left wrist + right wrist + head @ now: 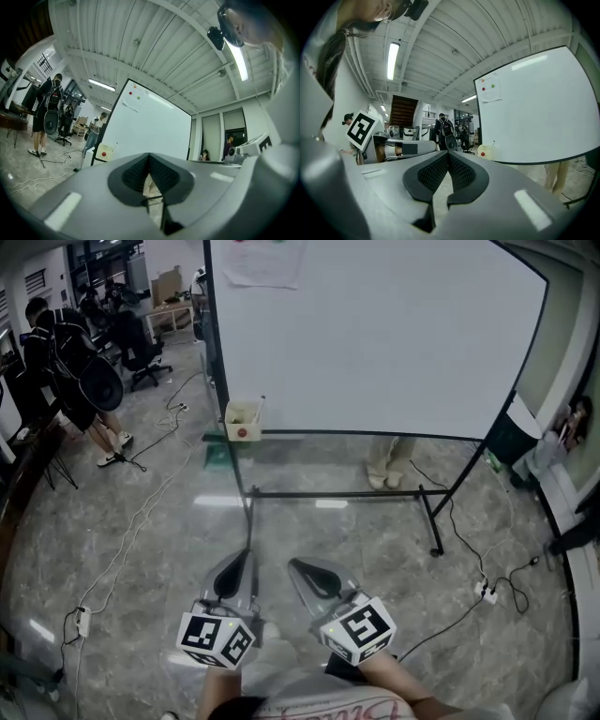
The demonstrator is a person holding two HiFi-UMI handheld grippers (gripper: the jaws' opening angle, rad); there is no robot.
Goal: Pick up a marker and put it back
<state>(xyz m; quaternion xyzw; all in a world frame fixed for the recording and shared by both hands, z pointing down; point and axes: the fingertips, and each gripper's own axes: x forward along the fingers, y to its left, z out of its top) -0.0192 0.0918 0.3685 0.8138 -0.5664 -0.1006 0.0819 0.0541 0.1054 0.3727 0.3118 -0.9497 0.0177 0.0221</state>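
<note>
A pale box [243, 420] with a red dot hangs at the lower left corner of the whiteboard [375, 334], and a thin marker [262, 403] sticks up from it. The same box [107, 152] [486, 151] appears small in both gripper views. My left gripper [234, 574] and right gripper [314, 573] are held low near my body, side by side, well short of the board. Each one is shut with its pads meeting at the tip and nothing between them, as the left gripper view [149, 156] and right gripper view [448, 153] show.
The whiteboard stands on a black frame [342, 493] with feet on a glossy stone floor. Cables [141, 512] run across the floor at left, a power strip [487, 592] lies at right. A person [80, 381] and office chairs stand far left.
</note>
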